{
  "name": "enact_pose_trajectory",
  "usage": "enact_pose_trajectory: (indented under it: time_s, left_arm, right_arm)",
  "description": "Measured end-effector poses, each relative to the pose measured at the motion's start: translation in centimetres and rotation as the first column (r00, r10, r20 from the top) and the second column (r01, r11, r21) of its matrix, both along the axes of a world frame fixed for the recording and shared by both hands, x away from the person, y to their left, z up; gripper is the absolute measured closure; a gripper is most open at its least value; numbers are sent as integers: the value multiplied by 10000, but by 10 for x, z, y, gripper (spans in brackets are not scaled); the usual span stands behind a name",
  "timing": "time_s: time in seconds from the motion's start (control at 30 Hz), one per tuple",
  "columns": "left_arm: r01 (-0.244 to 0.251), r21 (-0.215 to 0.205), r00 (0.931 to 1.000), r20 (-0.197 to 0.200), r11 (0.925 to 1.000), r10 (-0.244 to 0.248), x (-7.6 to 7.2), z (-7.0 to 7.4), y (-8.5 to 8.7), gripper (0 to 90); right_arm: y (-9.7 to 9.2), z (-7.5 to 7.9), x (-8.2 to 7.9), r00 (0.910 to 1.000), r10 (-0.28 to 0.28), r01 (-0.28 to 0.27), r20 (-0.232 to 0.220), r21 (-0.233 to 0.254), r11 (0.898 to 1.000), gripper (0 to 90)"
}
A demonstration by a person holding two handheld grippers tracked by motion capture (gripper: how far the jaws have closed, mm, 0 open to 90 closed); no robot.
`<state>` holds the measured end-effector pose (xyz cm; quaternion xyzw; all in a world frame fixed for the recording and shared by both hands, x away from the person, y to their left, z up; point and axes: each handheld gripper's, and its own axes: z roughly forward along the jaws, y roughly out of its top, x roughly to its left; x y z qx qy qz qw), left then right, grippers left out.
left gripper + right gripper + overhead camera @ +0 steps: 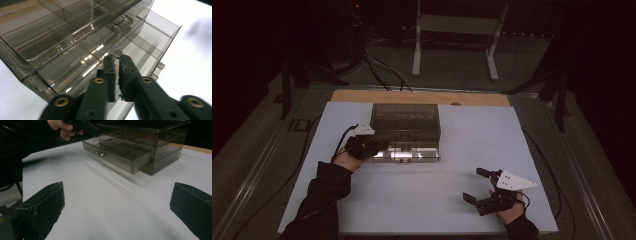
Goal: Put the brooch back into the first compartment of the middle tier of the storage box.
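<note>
Nearest the person's edge of the white tabletop (422, 200), toward its right corner, the right gripper (475, 186) rests low over the bare surface in the person's right hand (512, 212). Its jaws are spread wide with nothing between them; in the right gripper view the two black jaws stand far apart at the bottom corners, over plain white board.

Farther in, left of the middle, the left gripper (379, 147) is held by the left hand (346, 159), a dark sleeve (319, 200) running back to the near edge. In the left gripper view its fingertips (109, 65) are drawn almost together, with only a narrow slit left. They sit over the open lower drawer (130, 53), by one of its clear dividers; whether they pinch the divider cannot be told.

Beyond that, toward the far edge of the tabletop and a little left of centre, stands the smoky transparent drawer box (406, 119). Its lower drawer is pulled out toward the person, with a small clear handle (100, 152) on the front. The upper drawer (57, 30) is split into compartments.

A strip of wood (419, 97) shows along the far edge.
</note>
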<state>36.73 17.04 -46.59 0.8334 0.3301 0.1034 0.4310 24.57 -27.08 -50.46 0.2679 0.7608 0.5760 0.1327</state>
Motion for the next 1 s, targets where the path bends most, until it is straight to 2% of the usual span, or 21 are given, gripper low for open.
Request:
enact_pose_trajectory:
  time_s: [0.07, 0.13, 0.17, 0.27, 0.43, 0.77, 1.0]
  left_arm:
    - [17, -29, 10000, 90, 10000, -17, -2, 2, 0, 741]
    - [-50, 68, 9998, 209, 10000, 49, -4, 4, -1, 632]
    - [-9, -35, 9999, 157, 10000, 10, -5, 5, -2, 607]
    - [167, 62, 9996, 224, 9998, -168, -9, 8, -3, 549]
    - [239, -143, 9994, 264, 9996, -235, -11, 12, -4, 501]
    - [532, -290, 9983, 264, 9982, -524, -15, 21, -5, 393]
    - [644, -230, 9975, 322, 9977, -636, -19, 27, -6, 301]
  right_arm:
    - [0, 0, 0, 10000, 3, -3, -20, -19, 10000, 0]
    - [0, 0, -1, 10000, 8, -8, 22, -31, 10000, 0]
    - [0, 0, 0, 10000, 7, -7, 9, -8, 10000, 0]
    - [0, 0, 0, 10000, 29, -29, -17, -26, 10000, 0]
    - [1, 0, 0, 10000, 23, -23, -39, -26, 10000, 0]
    - [0, 0, 0, 10000, 18, -18, -41, 16, 10000, 0]
    - [1, 0, 0, 10000, 27, -27, -69, 5, 10000, 0]
